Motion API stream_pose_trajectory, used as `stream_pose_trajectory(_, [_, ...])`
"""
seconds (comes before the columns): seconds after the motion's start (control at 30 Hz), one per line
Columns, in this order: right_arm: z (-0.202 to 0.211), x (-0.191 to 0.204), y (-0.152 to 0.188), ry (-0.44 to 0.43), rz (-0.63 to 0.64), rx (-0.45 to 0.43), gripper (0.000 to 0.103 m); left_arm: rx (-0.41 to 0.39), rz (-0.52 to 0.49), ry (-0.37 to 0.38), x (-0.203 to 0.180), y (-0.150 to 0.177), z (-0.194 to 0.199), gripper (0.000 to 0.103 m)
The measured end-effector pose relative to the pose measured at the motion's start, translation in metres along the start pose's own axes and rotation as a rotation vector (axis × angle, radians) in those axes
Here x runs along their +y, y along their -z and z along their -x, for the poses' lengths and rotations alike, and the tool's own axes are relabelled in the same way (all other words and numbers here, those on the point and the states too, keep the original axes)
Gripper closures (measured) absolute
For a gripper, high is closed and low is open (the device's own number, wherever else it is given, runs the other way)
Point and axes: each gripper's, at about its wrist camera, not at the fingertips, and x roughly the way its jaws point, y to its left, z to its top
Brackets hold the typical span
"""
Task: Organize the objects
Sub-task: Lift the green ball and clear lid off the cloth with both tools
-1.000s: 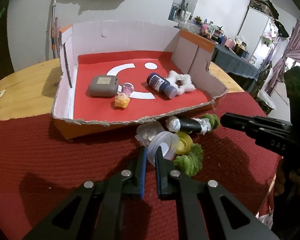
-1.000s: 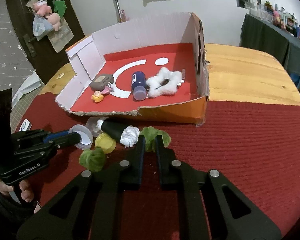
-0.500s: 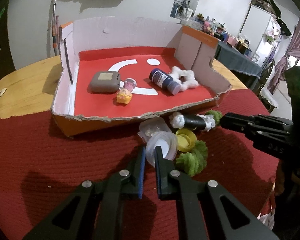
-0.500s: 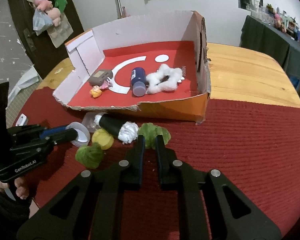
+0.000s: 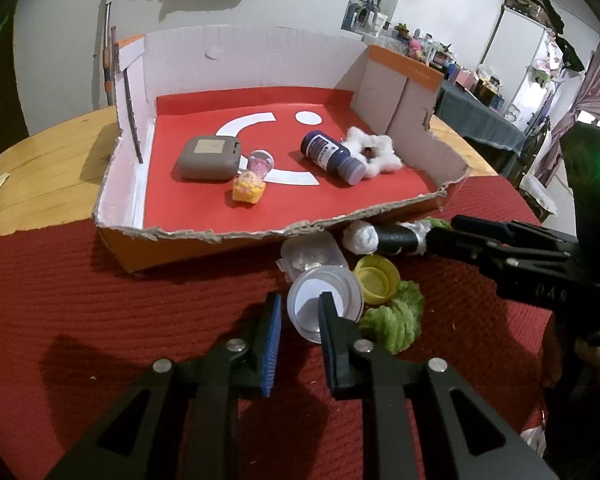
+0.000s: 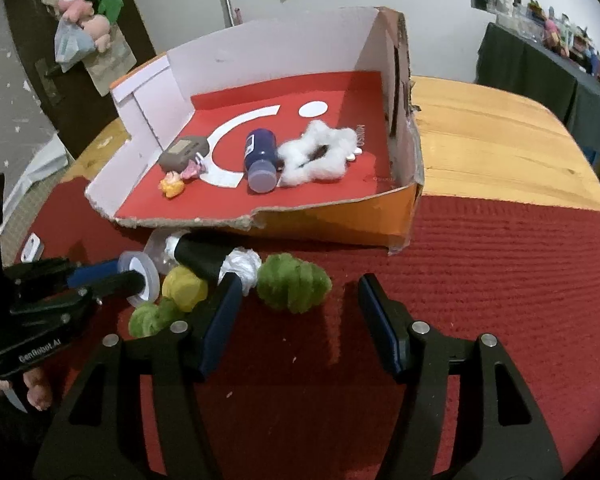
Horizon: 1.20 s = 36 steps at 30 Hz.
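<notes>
A torn cardboard box (image 5: 132, 256) with a red floor holds a grey case (image 5: 208, 158), a yellow toy (image 5: 247, 191), a blue bottle (image 5: 332, 156) and a white fluffy ring (image 5: 376, 152). In front of it lie a clear round lid (image 5: 324, 304), a yellow cap (image 5: 376, 280), a black roll (image 5: 396, 238) and green pompoms (image 6: 292, 282). My left gripper (image 5: 298, 312) is open, its right finger inside the lid's rim. My right gripper (image 6: 296, 296) is open wide, straddling the large green pompom.
A red woven mat (image 6: 500, 264) covers the near part of the wooden table (image 6: 492, 148). A clear plastic container (image 5: 312, 254) lies against the box front. A second green pompom (image 5: 396, 320) lies right of the lid.
Both grippers have opened. The left one loosened around the clear lid; the right one spread wide around the green pompom. Both have moved slightly closer to the pile.
</notes>
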Motion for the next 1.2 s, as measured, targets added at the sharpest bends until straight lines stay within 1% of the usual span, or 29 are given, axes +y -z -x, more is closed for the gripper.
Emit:
stream_pose_trajectory(0.13, [0.009, -0.006, 0.0, -0.034, -0.04, -0.035, 0.047, 0.0, 0.002, 0.001, 0.0, 0.0, 0.0, 0.084])
stream_pose_trajectory(0.2, [0.012, -0.01, -0.001, -0.019, -0.052, -0.045, 0.047, 0.0, 0.004, 0.002, 0.0, 0.001, 0.0, 0.084])
stream_pose_trajectory(0.37, [0.003, -0.014, 0.001, 0.007, -0.039, -0.004, 0.047, 0.001, 0.003, 0.001, 0.0, 0.0, 0.0, 0.084])
stream_pose_trajectory(0.47, [-0.003, -0.004, 0.002, -0.002, -0.009, 0.009, 0.047, 0.001, 0.003, 0.002, 0.0, 0.0, 0.0, 0.084])
stream_pose_trajectory(0.57, [-0.009, 0.006, 0.001, 0.015, 0.028, 0.009, 0.047, 0.002, 0.003, 0.002, 0.0, 0.001, 0.0, 0.084])
stream_pose_trajectory(0.6, [-0.011, 0.008, 0.0, 0.024, 0.035, 0.004, 0.048, 0.001, 0.003, 0.002, 0.0, 0.001, 0.0, 0.084])
stream_pose_trajectory(0.67, [-0.013, 0.007, -0.001, 0.025, 0.036, 0.003, 0.06, -0.001, 0.004, 0.002, 0.0, 0.001, 0.001, 0.084])
stream_pose_trajectory(0.7, [-0.015, 0.006, -0.001, 0.019, 0.031, 0.009, 0.07, -0.001, 0.004, 0.002, -0.001, 0.001, 0.0, 0.084])
stream_pose_trajectory(0.77, [-0.013, 0.006, 0.0, 0.016, 0.032, 0.007, 0.071, -0.005, 0.003, 0.002, -0.002, 0.002, 0.001, 0.085])
stream_pose_trajectory(0.83, [-0.01, 0.007, 0.001, 0.013, 0.035, 0.002, 0.071, -0.009, 0.004, 0.005, -0.002, 0.002, 0.002, 0.09])
stream_pose_trajectory(0.93, [-0.003, 0.007, 0.001, 0.006, 0.027, -0.015, 0.072, -0.017, 0.005, 0.005, -0.002, 0.002, 0.005, 0.093])
stream_pose_trajectory(1.2, [0.012, 0.012, 0.001, -0.03, 0.029, -0.035, 0.072, -0.038, 0.002, 0.005, -0.003, 0.002, 0.014, 0.095])
